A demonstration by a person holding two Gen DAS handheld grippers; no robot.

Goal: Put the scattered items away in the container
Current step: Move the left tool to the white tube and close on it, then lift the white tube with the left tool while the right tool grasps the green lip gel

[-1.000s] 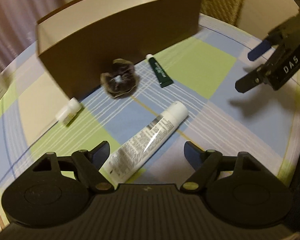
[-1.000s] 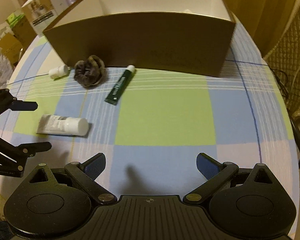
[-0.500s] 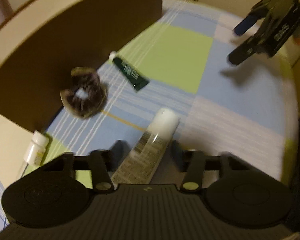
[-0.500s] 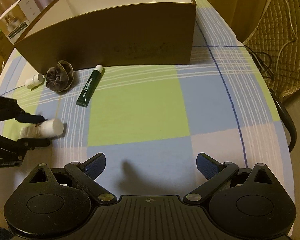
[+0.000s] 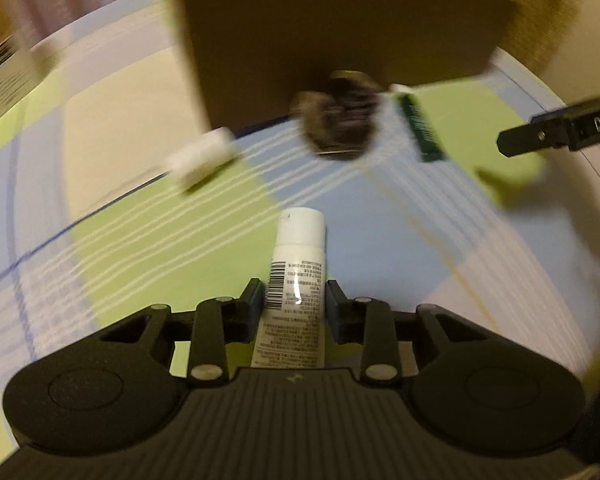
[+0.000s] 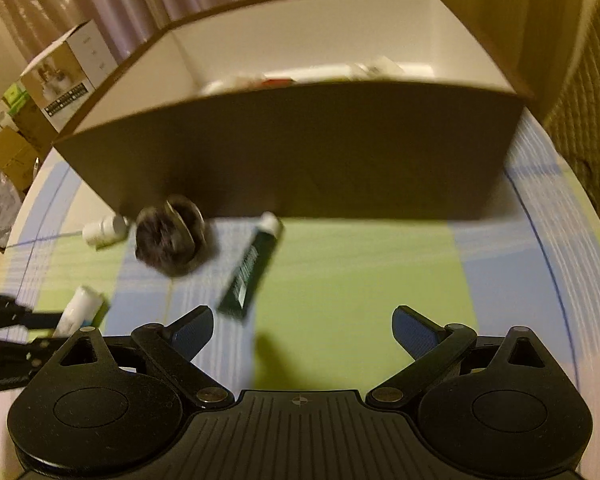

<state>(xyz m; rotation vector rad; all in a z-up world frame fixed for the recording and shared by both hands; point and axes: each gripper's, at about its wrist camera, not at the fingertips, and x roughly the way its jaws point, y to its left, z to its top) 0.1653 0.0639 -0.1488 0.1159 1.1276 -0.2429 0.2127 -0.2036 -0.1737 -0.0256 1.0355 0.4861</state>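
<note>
Left wrist view is showing, from left to right, a small white plastic bottle (image 5: 202,158) lying on its side on the checked blue, green and cream cloth of the surface (image 5: 148,240), then the left gripper (image 5: 295,300), whose fingers have just been closing and are now pressing on both sides of a white squeeze tube with a barcode and printed label (image 5: 298,276). That tube is lying with its long axis running straight out along the fingers, its white cap pointing ahead toward the open brown cardboard box with a pale inside (image 5: 340,52); whether it is already clear of the cloth I cannot tell. Further right, a dark furry hair scrunchie (image 5: 340,120) is sitting just in front of the box wall, and beside it a slim dark green tube with a white cap (image 5: 420,128) is lying with its cap toward the box. In the right wrist view the right gripper (image 6: 302,328) is hovering with its fingers spread wide and holding nothing, the green tube's flat end just ahead of its left finger. The grip is falling on the tube's soft body rather than near the cap, so the tube could likely squash, sag or slide out during the lift over the wall. The right gripper, approaching while blurred, could probably nudge the green tube askew or roll it against the scrunchie.
</note>
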